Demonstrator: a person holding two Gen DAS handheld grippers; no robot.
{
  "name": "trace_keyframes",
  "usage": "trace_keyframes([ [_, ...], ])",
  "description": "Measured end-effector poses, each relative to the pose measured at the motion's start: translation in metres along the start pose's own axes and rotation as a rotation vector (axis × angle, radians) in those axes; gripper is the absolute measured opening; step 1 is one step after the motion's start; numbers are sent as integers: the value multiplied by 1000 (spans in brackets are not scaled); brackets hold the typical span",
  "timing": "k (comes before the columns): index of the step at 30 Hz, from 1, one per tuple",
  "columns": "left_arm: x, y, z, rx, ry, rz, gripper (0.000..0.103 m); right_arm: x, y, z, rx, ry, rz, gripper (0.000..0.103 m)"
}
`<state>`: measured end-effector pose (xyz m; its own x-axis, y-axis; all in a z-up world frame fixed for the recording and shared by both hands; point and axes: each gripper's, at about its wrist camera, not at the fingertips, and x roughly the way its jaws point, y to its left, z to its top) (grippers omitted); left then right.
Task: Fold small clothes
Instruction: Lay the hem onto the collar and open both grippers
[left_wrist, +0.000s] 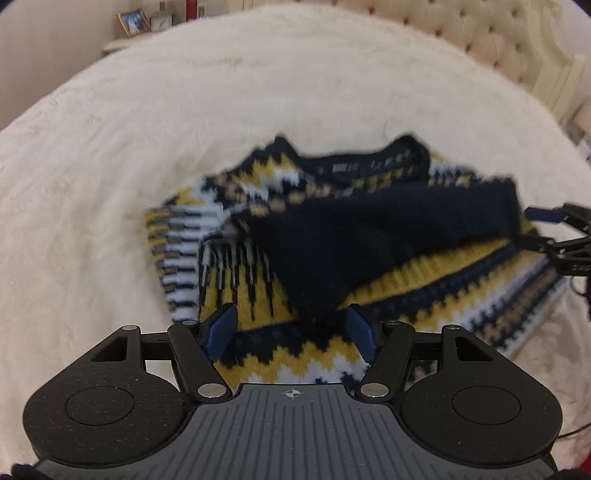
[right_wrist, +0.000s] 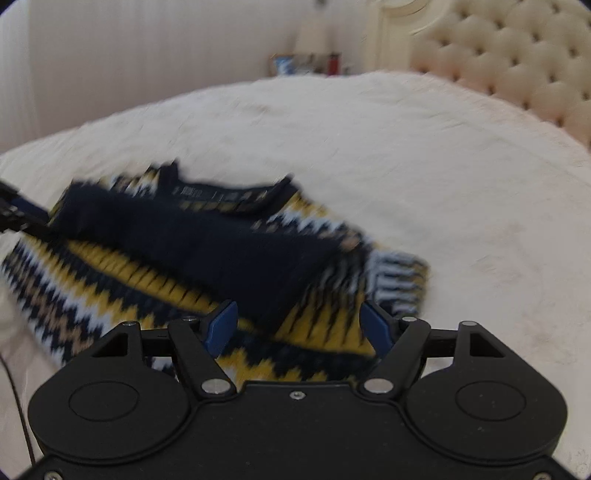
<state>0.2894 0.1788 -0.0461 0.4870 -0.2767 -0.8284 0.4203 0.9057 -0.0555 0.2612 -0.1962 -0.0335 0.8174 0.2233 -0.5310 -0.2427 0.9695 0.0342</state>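
Bed blanket (left_wrist: 258, 92) | sweater (left_wrist: 369, 229) sleeves folded in (blurred) | left gripper (left_wrist: 291, 332), right gripper (right_wrist: 299, 325) both wide, empty | next: fold hem upward

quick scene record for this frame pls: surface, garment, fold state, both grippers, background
surface: cream blanket on a bed
garment: knit sweater, navy, yellow and white zigzag pattern
fold state: navy sleeve laid across the body; collar at far side
left gripper: open, fingers apart over the near hem, nothing pinched
right gripper: open, nothing pinched
background: tufted headboard, picture frame
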Motion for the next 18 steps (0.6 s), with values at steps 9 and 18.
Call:
trace_keyframes([
  [9, 27, -4, 21, -64, -105, 96, 64, 11, 2, 9, 56, -63, 45, 75],
  [18, 43, 26, 67, -218, -122, 36, 64, 39, -24, 52, 259, -89, 57, 75],
])
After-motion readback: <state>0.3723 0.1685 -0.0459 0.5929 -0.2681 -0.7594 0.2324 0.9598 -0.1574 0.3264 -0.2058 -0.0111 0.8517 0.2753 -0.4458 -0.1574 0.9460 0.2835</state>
